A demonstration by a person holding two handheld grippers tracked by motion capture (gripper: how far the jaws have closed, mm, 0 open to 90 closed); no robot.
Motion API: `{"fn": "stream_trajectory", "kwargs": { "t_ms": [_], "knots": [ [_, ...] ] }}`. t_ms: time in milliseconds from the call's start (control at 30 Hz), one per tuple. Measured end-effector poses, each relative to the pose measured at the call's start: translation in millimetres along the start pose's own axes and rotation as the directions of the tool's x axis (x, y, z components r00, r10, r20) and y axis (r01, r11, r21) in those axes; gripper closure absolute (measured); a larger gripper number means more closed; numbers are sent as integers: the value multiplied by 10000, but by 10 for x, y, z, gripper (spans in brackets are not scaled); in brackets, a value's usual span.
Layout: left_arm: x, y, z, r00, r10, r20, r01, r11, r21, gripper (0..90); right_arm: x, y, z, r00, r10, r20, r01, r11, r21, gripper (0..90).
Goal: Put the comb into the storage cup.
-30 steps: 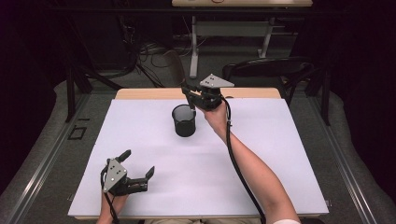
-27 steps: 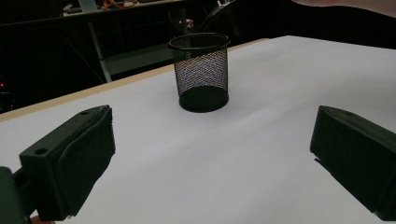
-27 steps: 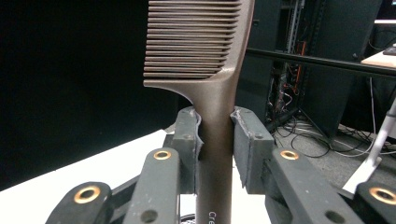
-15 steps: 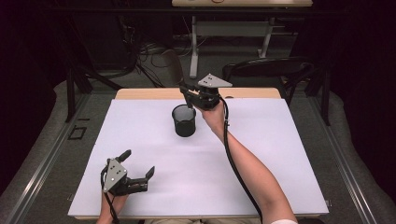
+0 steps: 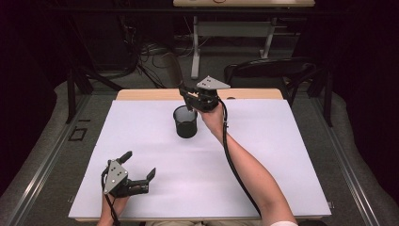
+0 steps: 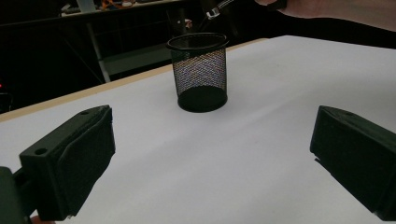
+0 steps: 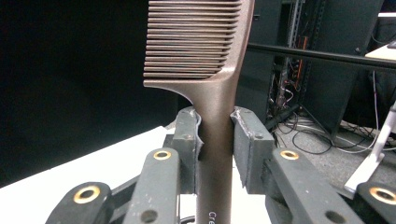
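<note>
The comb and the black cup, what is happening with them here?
A person works at a white table with a gripper in each hand. The right gripper is shut on the handle of a brown comb and holds it by the rim of the black mesh cup, which stands upright; the comb is not yet in the cup. The left gripper is open near the table's front edge, holding nothing.

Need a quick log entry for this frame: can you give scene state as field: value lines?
held item: brown plastic comb, teeth end away from the jaws
right gripper: shut on the comb's handle, above the far rim of the cup
container: black wire-mesh cup, upright on the white table cover
left gripper: open, holding nothing, near table's front edge
comb in cup: not yet
</note>
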State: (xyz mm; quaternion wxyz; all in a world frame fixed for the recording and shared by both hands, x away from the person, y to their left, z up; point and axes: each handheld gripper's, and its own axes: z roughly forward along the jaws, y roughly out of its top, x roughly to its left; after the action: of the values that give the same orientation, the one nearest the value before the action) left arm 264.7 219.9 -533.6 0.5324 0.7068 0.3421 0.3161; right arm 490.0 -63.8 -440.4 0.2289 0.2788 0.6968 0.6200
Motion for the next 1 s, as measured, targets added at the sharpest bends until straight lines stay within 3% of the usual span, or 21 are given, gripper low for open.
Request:
{"fn": "stream_trajectory", "kwargs": {
  "t_ms": [1000],
  "knots": [
    [4,-1,-1,10000,-5,-11,5,10000,-13,1,11,-123,120,10000,64,-59,-62,9994,342,728]
  ]
}}
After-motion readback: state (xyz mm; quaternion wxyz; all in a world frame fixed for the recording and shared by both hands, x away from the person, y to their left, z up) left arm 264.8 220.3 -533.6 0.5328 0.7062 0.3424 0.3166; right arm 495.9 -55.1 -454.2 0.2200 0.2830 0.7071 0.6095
